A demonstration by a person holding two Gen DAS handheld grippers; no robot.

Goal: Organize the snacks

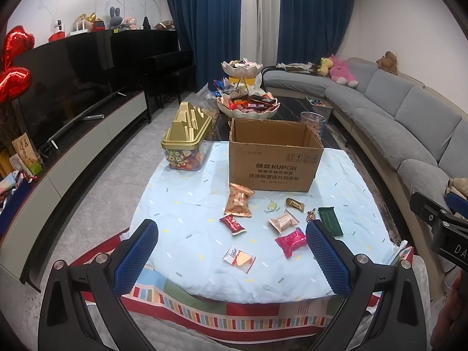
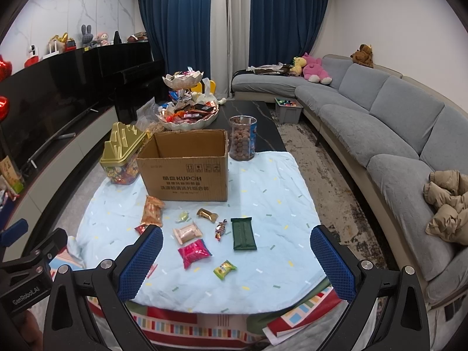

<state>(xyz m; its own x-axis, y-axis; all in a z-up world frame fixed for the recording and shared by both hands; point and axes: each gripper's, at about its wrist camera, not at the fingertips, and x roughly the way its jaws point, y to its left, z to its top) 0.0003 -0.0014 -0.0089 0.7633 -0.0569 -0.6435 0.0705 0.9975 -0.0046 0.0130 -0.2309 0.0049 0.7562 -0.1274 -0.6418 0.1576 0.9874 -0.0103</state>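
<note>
An open cardboard box point(image 1: 275, 158) point(image 2: 185, 169) stands on a light blue cloth point(image 1: 187, 181) point(image 2: 278, 181). Several wrapped snacks lie in front of it: an orange packet point(image 1: 238, 200) point(image 2: 152, 211), a red one point(image 1: 231, 223), a pink one point(image 1: 291, 241) point(image 2: 194, 252), a beige one point(image 1: 283, 220) point(image 2: 187, 232), a dark green bar point(image 1: 330, 220) point(image 2: 244, 233), a gold candy point(image 1: 294, 204) point(image 2: 207, 214), a yellow-green one point(image 2: 224, 269) and a white-and-red one point(image 1: 239, 258). My left gripper point(image 1: 231, 263) and right gripper point(image 2: 237, 263) are both open and empty, near the cloth's front edge.
A gold-lidded candy tub point(image 1: 185, 143) point(image 2: 122, 158) stands left of the box. A clear jar of round snacks point(image 2: 242, 139) point(image 1: 313, 122) and a tiered snack dish point(image 1: 248, 102) point(image 2: 188, 111) stand behind it. A grey sofa point(image 2: 380, 134) runs along the right, a TV unit point(image 1: 73, 146) along the left.
</note>
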